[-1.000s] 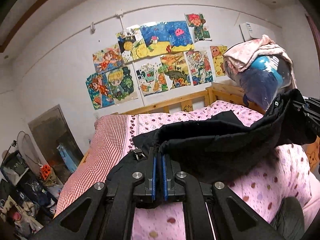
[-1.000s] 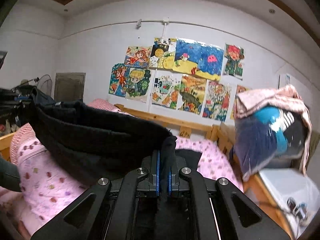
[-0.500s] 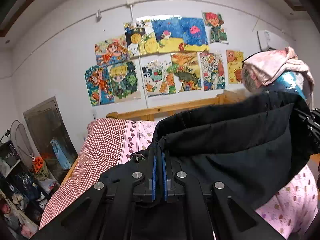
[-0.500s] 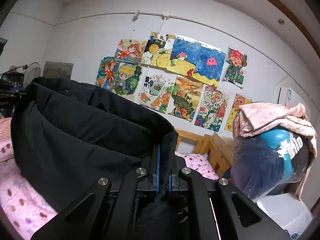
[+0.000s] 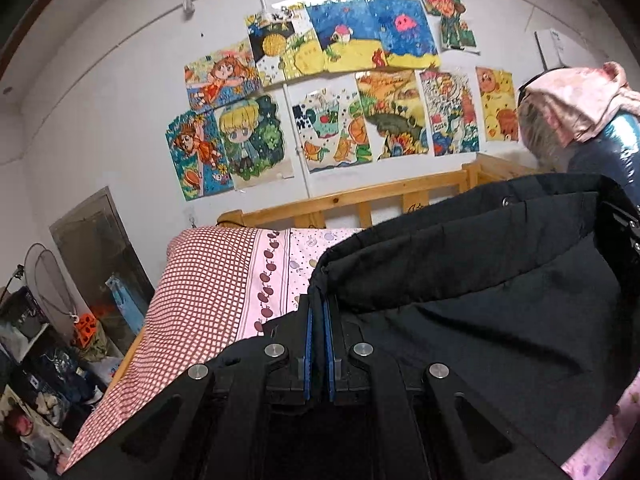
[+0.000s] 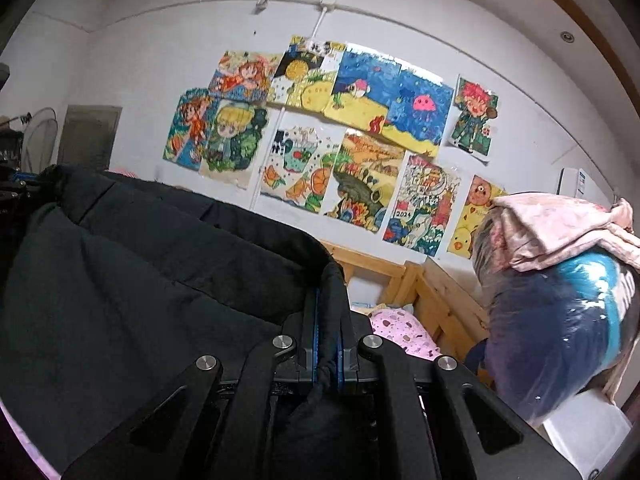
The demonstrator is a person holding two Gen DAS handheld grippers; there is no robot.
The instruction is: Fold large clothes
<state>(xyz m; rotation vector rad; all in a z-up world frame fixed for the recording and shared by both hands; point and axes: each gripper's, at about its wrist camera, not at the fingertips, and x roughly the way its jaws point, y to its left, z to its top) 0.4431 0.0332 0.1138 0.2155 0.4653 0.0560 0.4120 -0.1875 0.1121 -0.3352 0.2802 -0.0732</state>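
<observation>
A large black padded garment (image 5: 500, 280) hangs stretched in the air between both grippers, above the bed. My left gripper (image 5: 318, 300) is shut on its left edge, the fabric pinched between the blue pads. In the right wrist view the same black garment (image 6: 140, 272) fills the left half, and my right gripper (image 6: 328, 300) is shut on its right edge, with a bunch of cloth hanging down between the fingers. The other gripper's black frame (image 5: 628, 232) shows at the far right of the left wrist view. The garment's lower part is out of sight.
Below lies a bed with a pink dotted sheet (image 5: 308, 248) and a red checked cover (image 5: 192, 292), ringed by a wooden rail (image 5: 360, 200). A bulky blue bag under pink cloth (image 6: 560, 312) stands at the right. Clutter and a fan (image 5: 44, 280) fill the left floor. Drawings cover the wall.
Both grippers have risen with the black garment, lifting it off the bed until it hangs spread between them. Both cameras have tilted upward toward the wall.
</observation>
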